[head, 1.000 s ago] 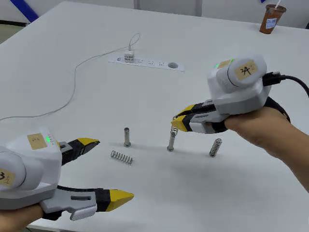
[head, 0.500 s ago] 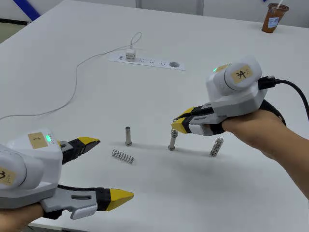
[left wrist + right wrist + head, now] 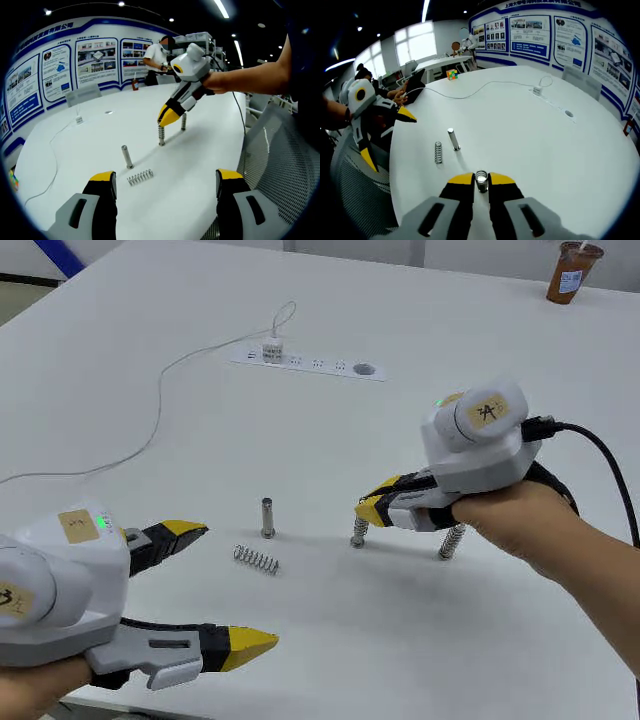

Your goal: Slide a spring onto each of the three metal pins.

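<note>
**Kid:** What is the right claw doing?

**Helper:** It is pinching a spring and pushing it down over the middle pin, just right of the frame's center. In the right gripper view, at the bottom center, the yellow tips are pressing on both sides of the coil. I think that is so the spring is going straight down and not popping off sideways.

**Kid:** And the left claw?

**Helper:** It is hovering at the lower left with its jaws spread wide, holding nothing. It is probably waiting out of the way, ready for its turn.

**Kid:** Are the other pins done?

**Helper:** The right spring, under the hand, is standing up. I think it is already sitting around its pin. The bare pin, left of center, is standing with nothing on it.

**Kid:** Where is its spring?

**Helper:** The loose spring is lying flat on the table, just below the bare pin and not touching it. It is lying close to the open left claw, so the reach is looking short.
</note>
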